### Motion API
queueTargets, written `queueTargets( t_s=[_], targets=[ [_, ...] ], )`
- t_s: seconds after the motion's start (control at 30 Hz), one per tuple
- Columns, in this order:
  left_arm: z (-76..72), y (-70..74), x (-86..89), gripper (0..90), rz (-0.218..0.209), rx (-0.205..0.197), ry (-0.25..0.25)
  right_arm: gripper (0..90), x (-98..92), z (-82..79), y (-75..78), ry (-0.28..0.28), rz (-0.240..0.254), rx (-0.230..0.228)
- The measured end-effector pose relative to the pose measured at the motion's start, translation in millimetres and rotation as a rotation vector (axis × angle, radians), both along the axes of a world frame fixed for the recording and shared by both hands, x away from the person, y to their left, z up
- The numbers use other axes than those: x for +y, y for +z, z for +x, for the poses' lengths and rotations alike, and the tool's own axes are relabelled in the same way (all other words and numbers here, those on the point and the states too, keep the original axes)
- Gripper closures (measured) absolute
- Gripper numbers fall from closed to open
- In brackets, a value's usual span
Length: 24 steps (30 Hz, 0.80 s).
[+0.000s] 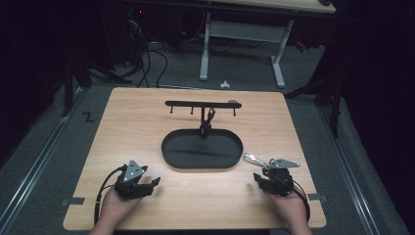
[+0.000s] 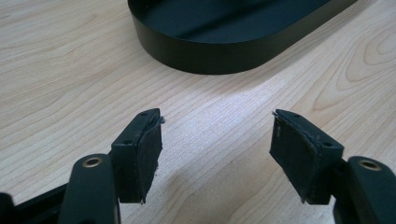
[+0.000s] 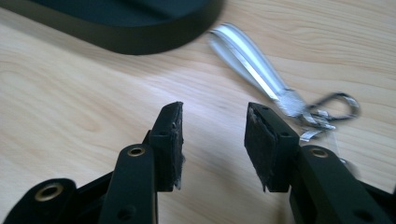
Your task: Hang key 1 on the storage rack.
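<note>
Two grippers resting low on the wooden worktop (image 1: pixel 147 122) before a black oval tray (image 1: pixel 202 149).
Left gripper (image 2: pixel 217 135) fingers spread wide, empty; right gripper (image 3: pixel 213 128) fingers narrower, empty, with a silver keychain strap (image 3: pixel 261 74) lying just beside the tray.

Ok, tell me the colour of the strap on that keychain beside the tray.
Silvery white strap, seen best in the right gripper view.

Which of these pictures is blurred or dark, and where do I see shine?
High view: dim, floor nearly black. Left gripper view: sharp, with a pale sheen on the table near the black tray. Right gripper view: the silver keychain strap is smeared by motion blur, and the tray's edge looks soft.
</note>
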<state>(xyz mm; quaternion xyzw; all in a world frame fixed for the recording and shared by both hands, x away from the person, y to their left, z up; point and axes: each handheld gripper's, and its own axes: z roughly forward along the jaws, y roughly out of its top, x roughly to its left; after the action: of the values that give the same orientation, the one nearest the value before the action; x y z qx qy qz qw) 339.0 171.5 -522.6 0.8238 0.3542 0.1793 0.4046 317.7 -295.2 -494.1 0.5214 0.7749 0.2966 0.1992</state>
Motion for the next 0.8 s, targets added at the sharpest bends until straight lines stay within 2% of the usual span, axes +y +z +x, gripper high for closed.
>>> queueTargets(
  t_s=[0.07, 0.1, 0.17, 0.2, 0.23, 0.3, 0.33, 0.37, 0.47, 0.5, 0.57, 0.6, 0.63, 0.8],
  targets=[
    [0.0, -0.2, -1.1, 34.3, 0.004, -0.001, -0.003, 58.2, -14.4, 1.2, 2.0, -0.057, 0.029, -0.004],
    [0.0, -0.2, -1.1, 34.3, 0.004, -0.001, -0.003, 58.2, -14.4, 1.2, 2.0, -0.057, 0.029, -0.004],
    [0.4, -0.5, -2.2, 34.3, 0.006, 0.001, -0.008, 58.5, -28.1, 3.2, 4.4, -0.114, 0.039, -0.010],
    [0.4, -0.5, -2.2, 34.3, 0.006, 0.001, -0.008, 58.5, -28.1, 3.2, 4.4, -0.114, 0.039, -0.010],
    [0.8, -1.0, -2.7, 34.3, 0.009, 0.002, -0.010, 58.7, -34.9, 7.6, 6.0, -0.149, 0.039, -0.015],
    [1.0, -1.5, -3.3, 34.3, 0.012, 0.003, -0.011, 60.0, -40.0, 15.9, 7.8, -0.180, 0.065, -0.014],
    [0.9, -1.6, -3.5, 34.3, 0.013, 0.004, -0.012, 63.6, -40.8, 20.4, 8.6, -0.188, 0.077, -0.016],
    [0.9, -1.6, -3.5, 34.3, 0.013, 0.004, -0.012, 63.6, -40.8, 20.4, 8.6, -0.188, 0.077, -0.016],
    [0.5, -0.9, -2.7, 34.3, 0.014, 0.002, -0.009, 70.0, -36.8, 38.1, 8.2, -0.189, 0.070, -0.002],
    [0.3, -0.9, -2.1, 34.3, 0.011, 0.001, -0.006, 73.2, -31.5, 51.8, 4.4, -0.186, 0.041, 0.028],
    [0.4, -0.8, -1.0, 34.3, 0.014, 0.003, -0.006, 74.9, -27.1, 64.1, -2.1, -0.187, 0.017, 0.058],
    [0.4, -0.8, -1.0, 34.3, 0.014, 0.003, -0.006, 74.9, -27.1, 64.1, -2.1, -0.187, 0.017, 0.058],
    [0.4, -1.1, 0.0, 34.3, 0.012, 0.003, -0.004, 76.2, -23.7, 71.9, -9.3, -0.184, -0.002, 0.092],
    [-0.4, -1.5, 2.4, 34.3, 0.011, 0.005, -0.003, 76.4, -15.2, 66.8, -14.9, -0.133, -0.011, 0.120]
  ],
)
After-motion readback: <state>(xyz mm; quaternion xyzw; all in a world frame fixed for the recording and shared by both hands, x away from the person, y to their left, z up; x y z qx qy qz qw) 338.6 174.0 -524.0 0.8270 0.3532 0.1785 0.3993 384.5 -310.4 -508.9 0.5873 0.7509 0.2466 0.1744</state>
